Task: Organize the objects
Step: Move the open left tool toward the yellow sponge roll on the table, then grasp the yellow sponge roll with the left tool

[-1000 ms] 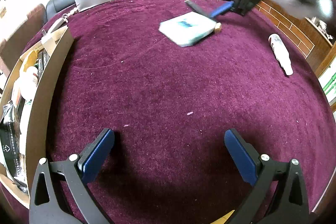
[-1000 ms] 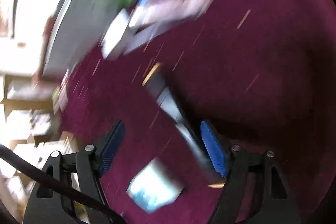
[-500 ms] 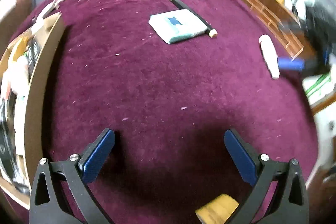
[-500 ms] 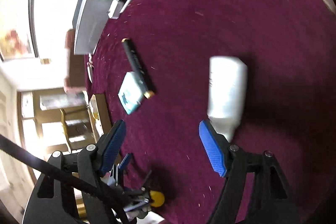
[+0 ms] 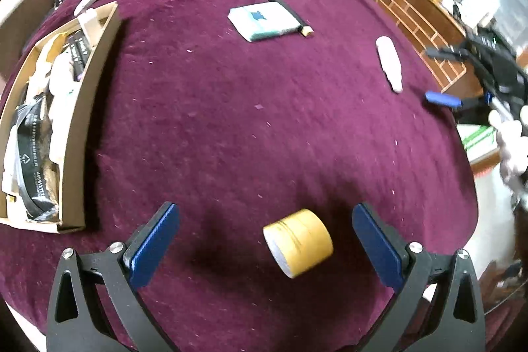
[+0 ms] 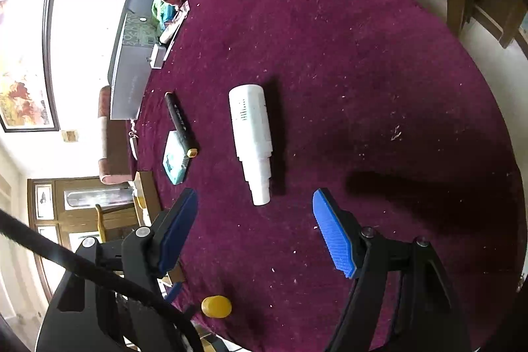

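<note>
The left gripper (image 5: 265,244) is spread wide, and one yellow tape roll (image 5: 298,242) lies on its side on the maroon worktop (image 5: 231,121) between its fingers, touching neither. The right gripper (image 6: 255,233) is also spread, with one white bottle (image 6: 252,137) lying just ahead of it, nozzle toward the gap. Farther off lie one black marker (image 6: 181,124) against one pale packet (image 6: 175,162). One cardboard box (image 5: 74,134) of clutter sits at the worktop's left edge. Half a second ago the tape was only partly in the left view; the bottle then lay beside the right finger.
</note>
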Demonstrator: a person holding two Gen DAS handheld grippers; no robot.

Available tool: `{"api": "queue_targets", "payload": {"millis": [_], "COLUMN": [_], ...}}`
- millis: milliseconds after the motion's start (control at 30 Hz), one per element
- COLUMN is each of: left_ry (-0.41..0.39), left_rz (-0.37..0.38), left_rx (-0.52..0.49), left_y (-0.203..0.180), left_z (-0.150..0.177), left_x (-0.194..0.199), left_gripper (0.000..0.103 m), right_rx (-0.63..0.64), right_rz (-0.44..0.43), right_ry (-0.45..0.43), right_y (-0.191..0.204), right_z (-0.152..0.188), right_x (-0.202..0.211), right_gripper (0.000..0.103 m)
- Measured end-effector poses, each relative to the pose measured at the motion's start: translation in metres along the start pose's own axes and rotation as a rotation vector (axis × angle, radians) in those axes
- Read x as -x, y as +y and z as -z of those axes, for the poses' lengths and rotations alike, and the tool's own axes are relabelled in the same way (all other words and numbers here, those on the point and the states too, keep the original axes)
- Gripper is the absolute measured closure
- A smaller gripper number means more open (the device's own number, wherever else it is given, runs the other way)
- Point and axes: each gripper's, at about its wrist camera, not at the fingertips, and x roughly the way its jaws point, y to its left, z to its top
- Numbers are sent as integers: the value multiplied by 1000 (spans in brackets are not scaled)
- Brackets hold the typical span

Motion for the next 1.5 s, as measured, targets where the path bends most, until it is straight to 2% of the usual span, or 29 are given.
{"api": "queue_targets", "payload": {"millis": [67,200,267,333,367,400,433,467,500,567,633,700,800,900,1000,1100,1200,1300,1400,1500], "left_ry": [24,40,63,83,88,99,94,90,91,82,72,70,77,92,104,118,118,105,113,100], "left_rz": [-20,-50,-44,-23,-13,3,-8,-16,-26,-59,-87,-74,-59,-89,-73,-76,-71,-10,79,71], "left_rx": [-28,-38,-23,-8,-6,-9,-25,-43,-66,-107,-144,-151,-179,-238,-233,-242,-225,-176,-43,17], "left_y": [-8,-12,-10,-9,-9,-8,-10,-12,-15,-21,-29,-33,-42,-56,-59,-63,-63,-55,-32,-16], "left_z": [0,-1,0,1,2,3,4,4,5,9,12,13,15,17,15,14,11,8,2,3], "left_x": [-7,-15,-20,-24,-25,-26,-25,-25,-25,-26,-27,-29,-33,-40,-43,-46,-45,-40,-27,-9], "left_gripper": [2,2,6,19,41,54,57,65,67,67,63,47,27,13,4,2,2,2,2,3], "right_rx": [1,20,34,41,46,52,67,85,110,185,226,236,264,272,290,279,207,160,85,111], "right_rz": [-1,-2,5,9,15,22,41,66,104,204,250,271,286,281,277,212,169,120,81,100], "right_ry": [8,32,41,46,47,46,41,37,33,23,36,52,30,29,33,38,35,57,41,67], "right_y": [11,20,25,22,22,23,24,25,27,35,37,37,41,41,44,41,37,31,24,29], "right_z": [5,11,20,28,30,32,34,36,38,45,51,56,61,61,63,61,55,49,46,46], "right_x": [8,-2,0,7,8,9,10,12,11,7,1,-8,-7,-9,-10,-11,-10,-8,-4,-7], "right_gripper": [30,30,30,30,30,30,30,30,30,30,30,29,26,20,12,0,0,0,0,0]}}
